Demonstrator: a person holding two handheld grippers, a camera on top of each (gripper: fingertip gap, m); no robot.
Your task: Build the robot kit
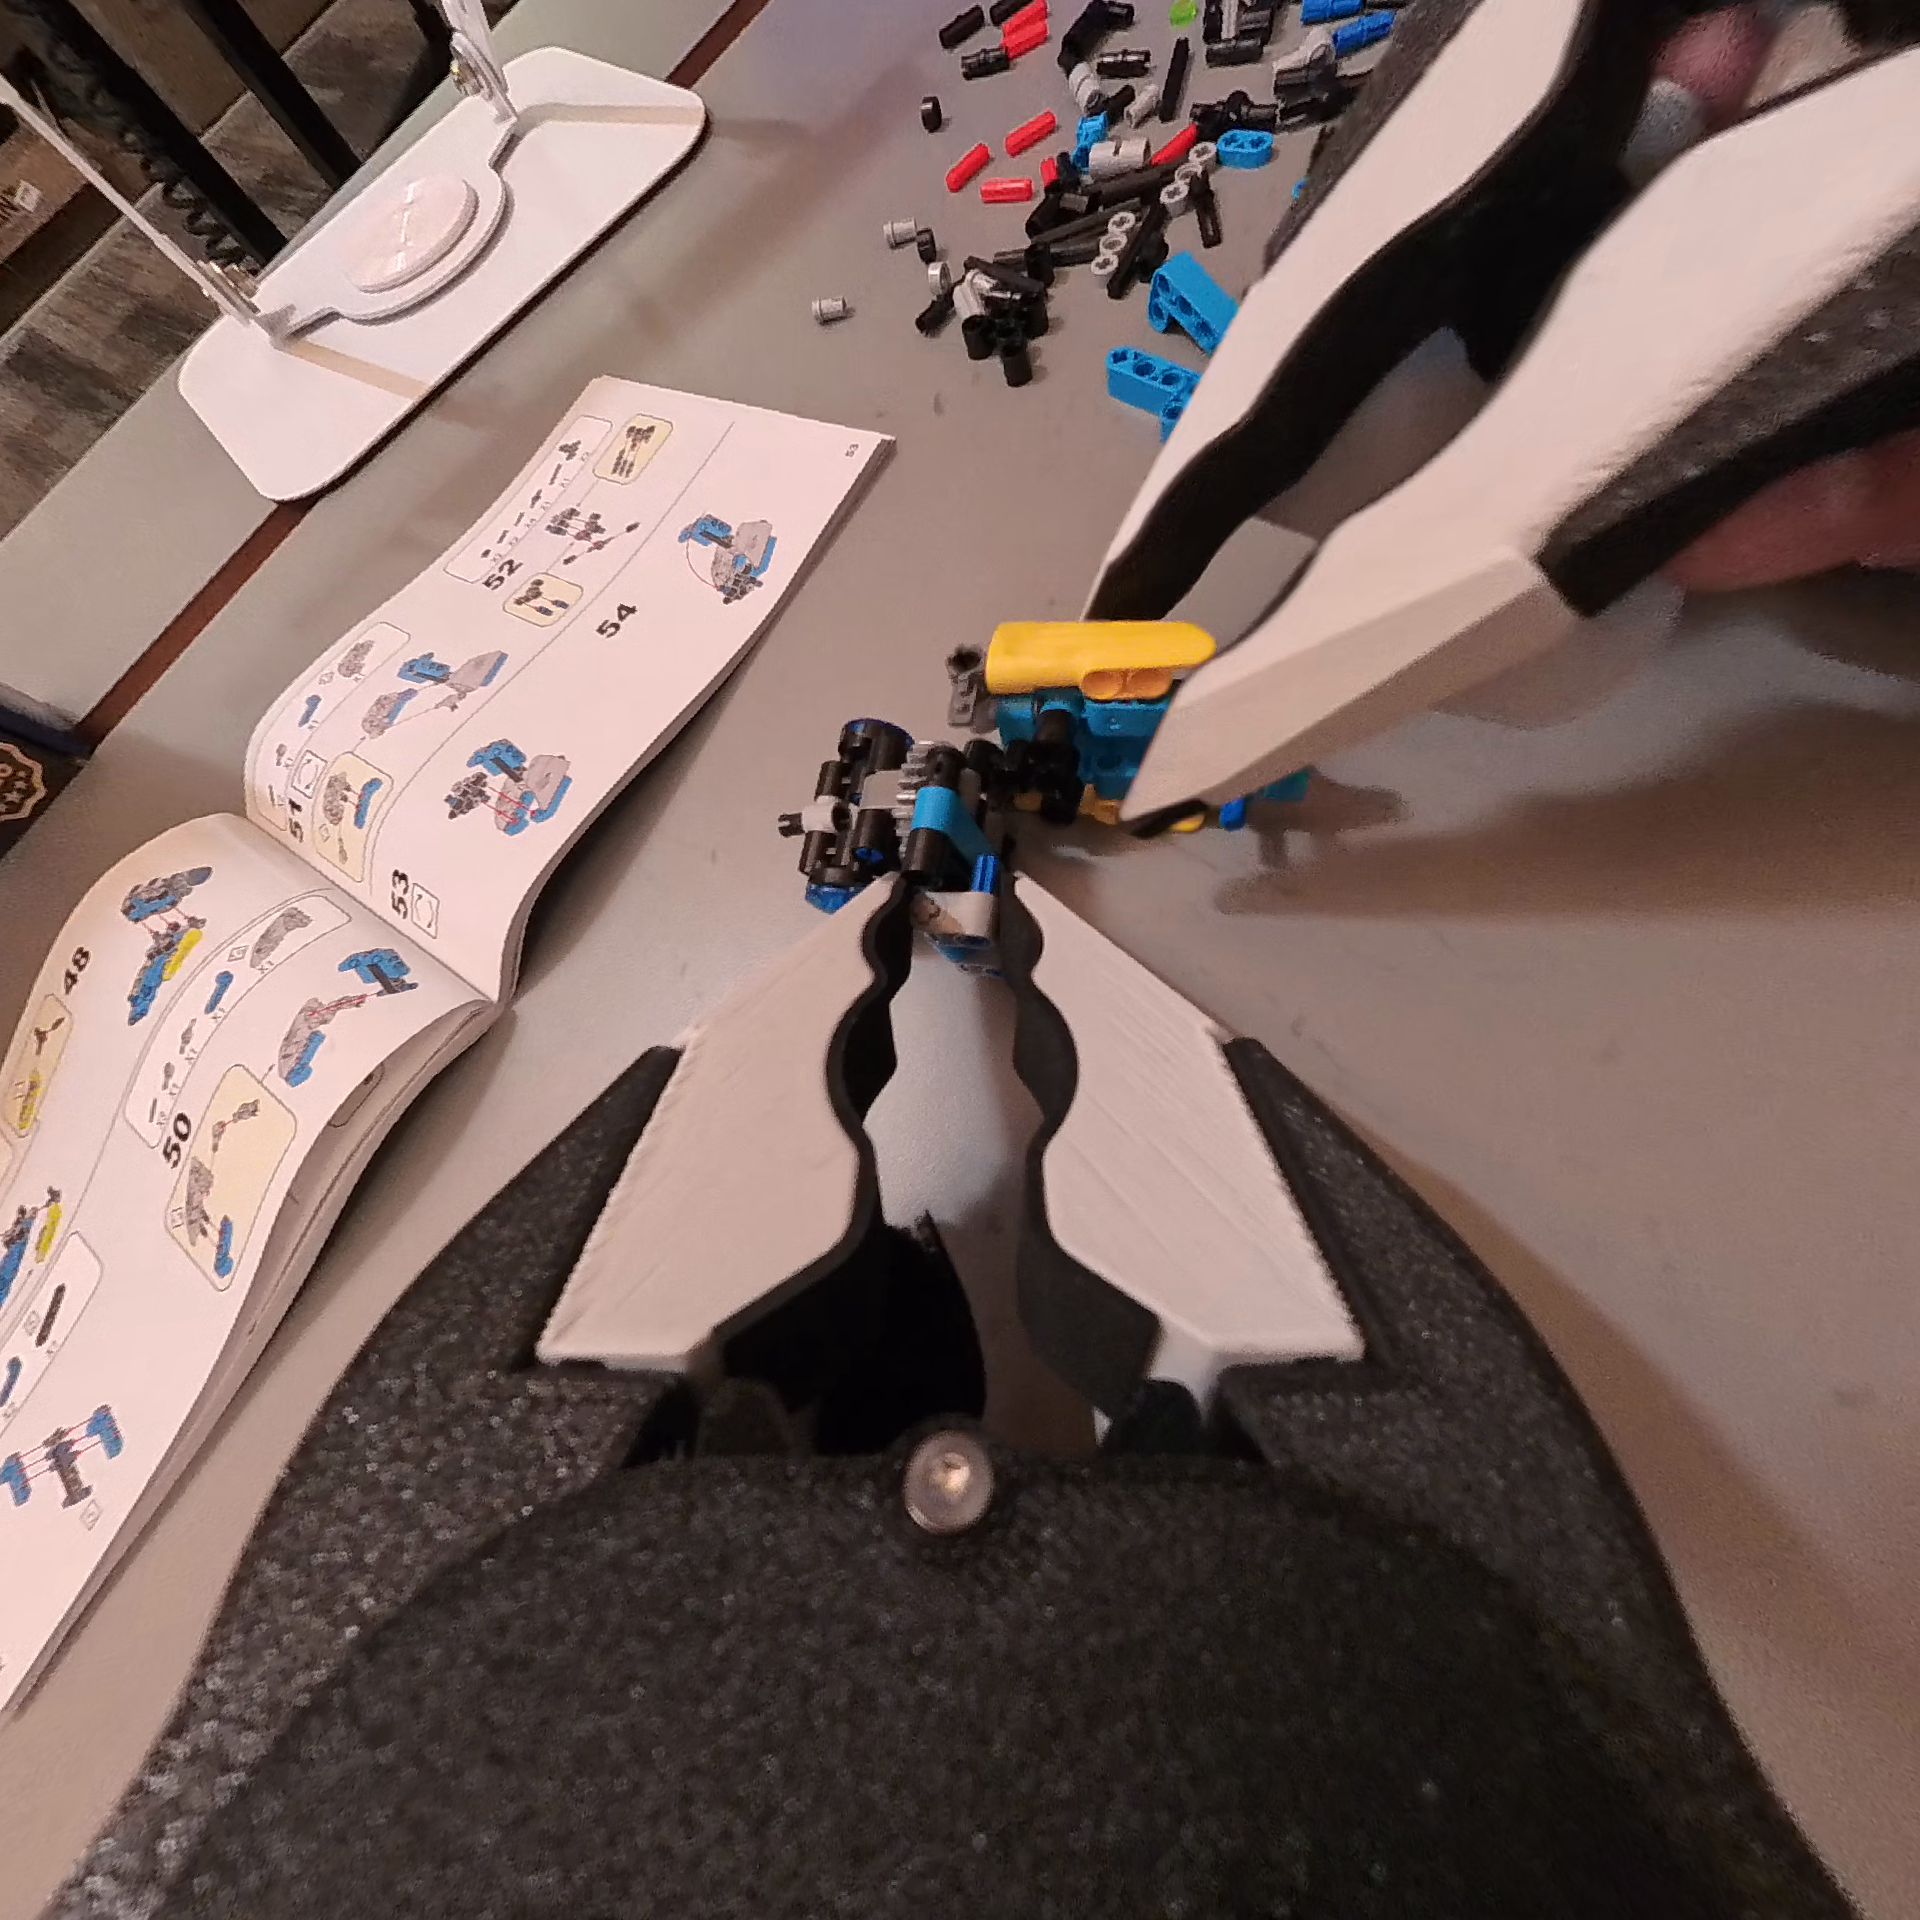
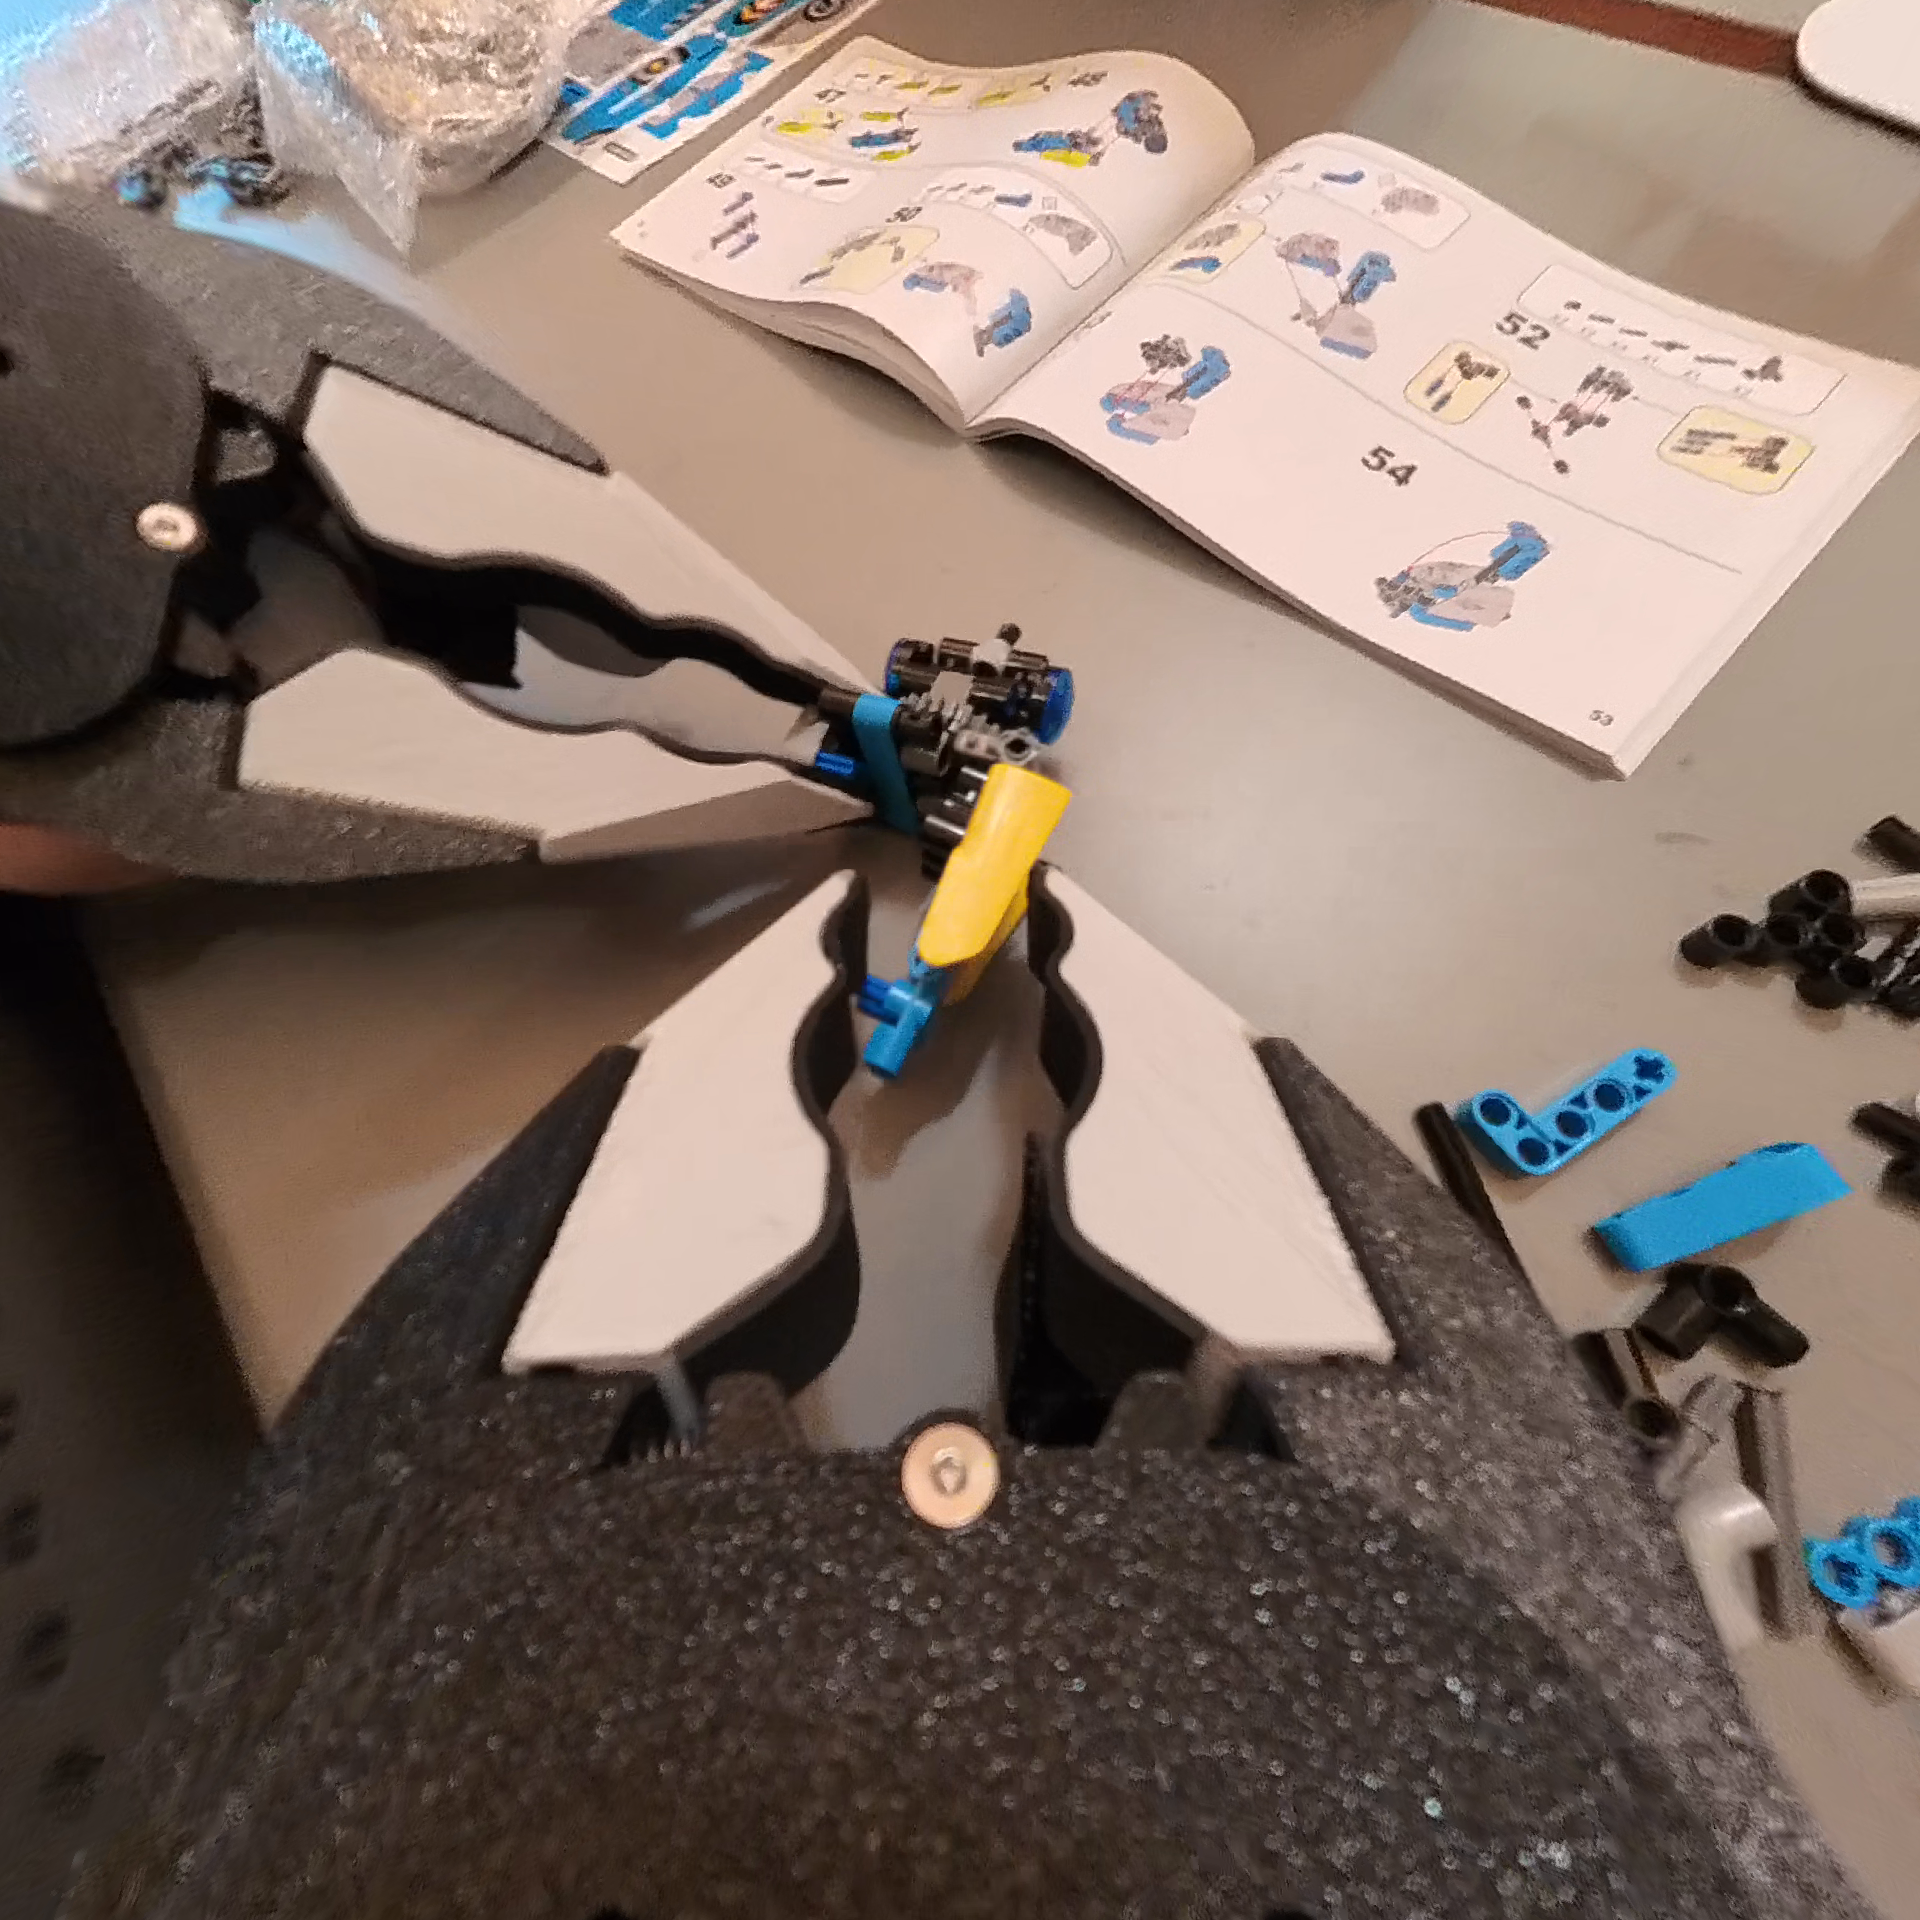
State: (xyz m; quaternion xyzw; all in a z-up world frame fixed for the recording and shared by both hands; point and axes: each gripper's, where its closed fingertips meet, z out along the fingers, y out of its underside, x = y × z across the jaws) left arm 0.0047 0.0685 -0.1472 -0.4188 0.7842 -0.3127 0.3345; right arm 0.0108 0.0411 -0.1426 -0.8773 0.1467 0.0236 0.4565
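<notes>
A small brick model (image 1: 904, 800) of black, blue and yellow pieces sits low over the grey table (image 1: 1455, 1039), held between both grippers. My left gripper (image 1: 954, 894) is shut on the model's black-and-blue end, with a grey and blue piece pinched between its tips. It enters the right wrist view from the left (image 2: 862, 748). My right gripper (image 2: 945, 883) is closed around the model's (image 2: 966, 717) other end, where a yellow curved panel (image 2: 987, 873) and a blue piece sit between its fingers. It reaches in from the upper right in the left wrist view (image 1: 1122, 712).
An open instruction booklet (image 1: 520, 675) lies left of the model, also in the right wrist view (image 2: 1351, 416). Loose black, red, blue and grey pieces (image 1: 1091, 187) are scattered beyond. A blue angled beam (image 2: 1558, 1117) and blue panel (image 2: 1714, 1205) lie at right. A white stand base (image 1: 416, 260) and plastic bags (image 2: 312, 94) sit farther off.
</notes>
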